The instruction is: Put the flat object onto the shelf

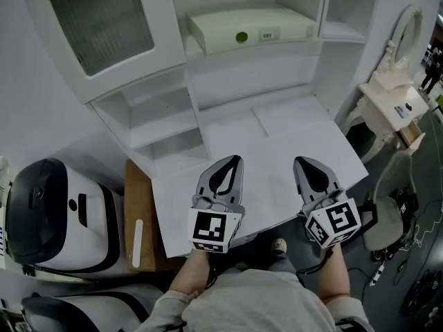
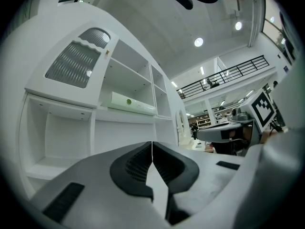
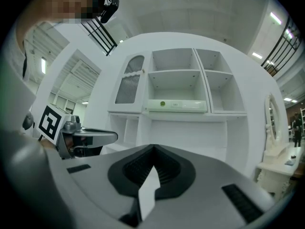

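A flat, pale box with a green round button (image 1: 249,30) lies on the middle shelf of the white shelf unit (image 1: 201,81). The box also shows in the left gripper view (image 2: 131,104) and the right gripper view (image 3: 176,105). My left gripper (image 1: 235,159) and right gripper (image 1: 299,161) hover side by side over the white desk top (image 1: 291,126), well short of the shelf. Both point level toward the unit. In its own view the left gripper (image 2: 152,144) has its jaws pressed together with nothing between them. The right gripper (image 3: 153,149) is shut and empty too.
A cabinet door with ribbed glass (image 1: 104,19) fills the unit's upper left. At the right stands a white dressing table with an oval mirror (image 1: 398,92), with a grey chair (image 1: 387,213) below it. A white and black machine (image 1: 48,213) and a brown board (image 1: 138,220) sit at the left.
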Demonstrator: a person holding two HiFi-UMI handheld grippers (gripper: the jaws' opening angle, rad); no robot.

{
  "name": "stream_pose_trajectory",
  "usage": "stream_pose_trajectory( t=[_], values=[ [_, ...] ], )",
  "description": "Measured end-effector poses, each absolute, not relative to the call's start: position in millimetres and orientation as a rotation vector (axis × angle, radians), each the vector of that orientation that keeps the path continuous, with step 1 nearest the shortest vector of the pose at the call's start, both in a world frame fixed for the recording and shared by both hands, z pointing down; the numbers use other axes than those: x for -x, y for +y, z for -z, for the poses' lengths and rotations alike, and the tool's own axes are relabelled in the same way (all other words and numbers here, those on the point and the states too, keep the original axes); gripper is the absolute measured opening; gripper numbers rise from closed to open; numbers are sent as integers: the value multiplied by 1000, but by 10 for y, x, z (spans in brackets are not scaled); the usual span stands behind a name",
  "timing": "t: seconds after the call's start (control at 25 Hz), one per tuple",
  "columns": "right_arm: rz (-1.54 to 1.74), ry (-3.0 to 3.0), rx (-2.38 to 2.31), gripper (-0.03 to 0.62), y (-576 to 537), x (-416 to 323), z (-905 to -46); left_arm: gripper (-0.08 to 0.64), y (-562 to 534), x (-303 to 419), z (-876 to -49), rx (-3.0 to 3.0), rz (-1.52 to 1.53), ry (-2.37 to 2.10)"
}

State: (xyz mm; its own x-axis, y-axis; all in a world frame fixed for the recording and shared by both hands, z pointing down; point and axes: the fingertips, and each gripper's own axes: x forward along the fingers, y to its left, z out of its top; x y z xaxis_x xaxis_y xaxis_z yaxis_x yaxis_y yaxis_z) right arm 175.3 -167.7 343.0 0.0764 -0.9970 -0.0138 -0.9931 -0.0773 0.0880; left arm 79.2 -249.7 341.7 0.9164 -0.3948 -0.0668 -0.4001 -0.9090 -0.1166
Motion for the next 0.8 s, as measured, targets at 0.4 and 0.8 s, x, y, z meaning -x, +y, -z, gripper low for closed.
stream_pose_trajectory(
  t=[0.4,0.8],
  values=[
    [114,-2096,-2267,9,-1676,-1685,-3424,15,-2473,-756,-3388,2943,-71,602],
    [108,-2106,-2265,9,-1665,-1589,-3450,15,-2460,-659,-3413,2945,-67,618]
  ],
)
